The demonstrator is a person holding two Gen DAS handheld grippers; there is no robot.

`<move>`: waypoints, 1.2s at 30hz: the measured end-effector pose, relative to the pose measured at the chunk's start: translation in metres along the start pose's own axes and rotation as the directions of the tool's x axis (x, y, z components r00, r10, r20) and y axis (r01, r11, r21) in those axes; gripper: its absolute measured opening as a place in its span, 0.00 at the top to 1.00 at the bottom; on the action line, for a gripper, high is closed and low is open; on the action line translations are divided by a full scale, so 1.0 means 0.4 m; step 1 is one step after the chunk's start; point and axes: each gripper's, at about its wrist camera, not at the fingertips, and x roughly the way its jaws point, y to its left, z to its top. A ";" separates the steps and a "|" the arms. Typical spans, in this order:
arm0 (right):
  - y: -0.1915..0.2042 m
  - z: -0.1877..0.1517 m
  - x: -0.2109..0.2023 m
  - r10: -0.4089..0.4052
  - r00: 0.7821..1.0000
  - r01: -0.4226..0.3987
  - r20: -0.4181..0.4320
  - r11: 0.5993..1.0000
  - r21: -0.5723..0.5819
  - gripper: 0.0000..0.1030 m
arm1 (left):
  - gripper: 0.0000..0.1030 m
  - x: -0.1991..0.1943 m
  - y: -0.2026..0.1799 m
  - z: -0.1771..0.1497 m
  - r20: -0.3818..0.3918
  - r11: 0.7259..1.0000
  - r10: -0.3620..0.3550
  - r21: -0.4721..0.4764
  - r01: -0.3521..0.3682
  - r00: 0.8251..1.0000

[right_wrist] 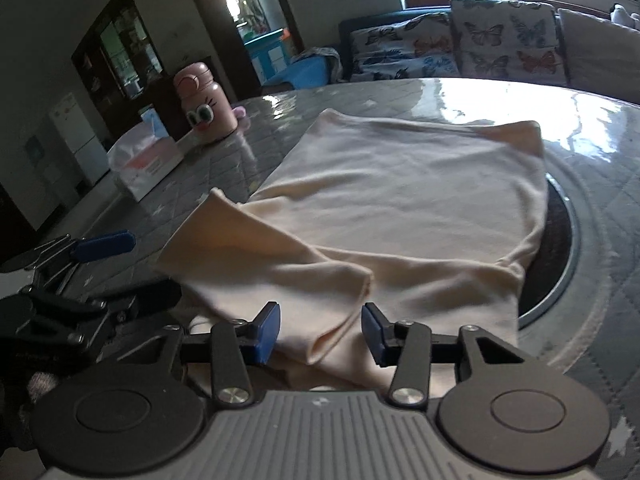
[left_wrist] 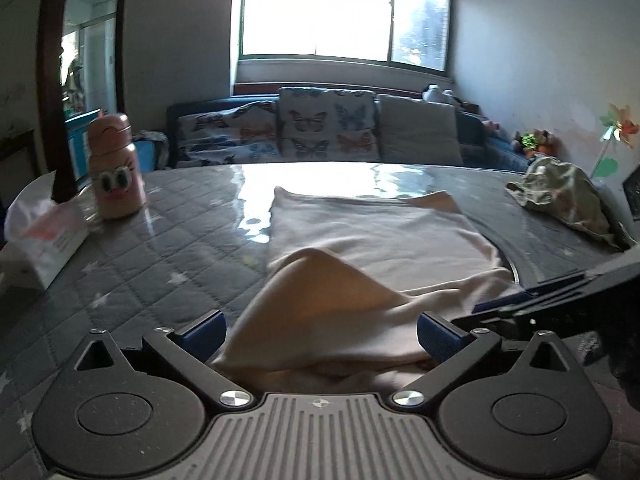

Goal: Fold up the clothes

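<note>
A cream garment lies flat on the grey quilted table cover, with a loose folded flap raised at its near edge. My left gripper stands wide open around that flap, and its blue pads are clear of the cloth. My right gripper is narrower, with a cloth fold between its blue pads; the pads do not visibly press on it. Each gripper shows at the edge of the other's view: the right one's finger and the left one's finger.
A pink cartoon-faced bottle and a tissue box stand at the table's left. A camouflage cloth lies at the far right. A metal ring sits under the garment's right side. A sofa with butterfly cushions is behind.
</note>
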 end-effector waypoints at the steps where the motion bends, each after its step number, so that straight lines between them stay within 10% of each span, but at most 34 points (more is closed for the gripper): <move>1: 0.002 -0.001 0.003 -0.003 1.000 0.003 -0.004 1.000 0.001 0.58 | 0.00 0.001 0.008 -0.003 -0.002 1.000 0.006 -0.009 -0.006 1.000; 12: 0.004 0.007 0.006 -0.019 1.000 0.018 0.013 0.998 0.058 0.91 | 0.00 0.015 0.038 -0.033 -0.034 0.998 0.028 -0.058 -0.030 0.999; 25: 0.016 0.064 -0.164 -0.113 0.969 0.132 0.219 0.988 -0.075 0.92 | 0.00 0.025 0.025 -0.035 -0.054 0.999 0.025 -0.043 -0.028 0.998; 36: -0.082 -0.005 -0.081 -0.211 0.974 0.212 0.081 0.977 -0.006 0.85 | 0.00 0.026 0.014 -0.026 -0.056 1.000 0.022 -0.001 -0.022 0.998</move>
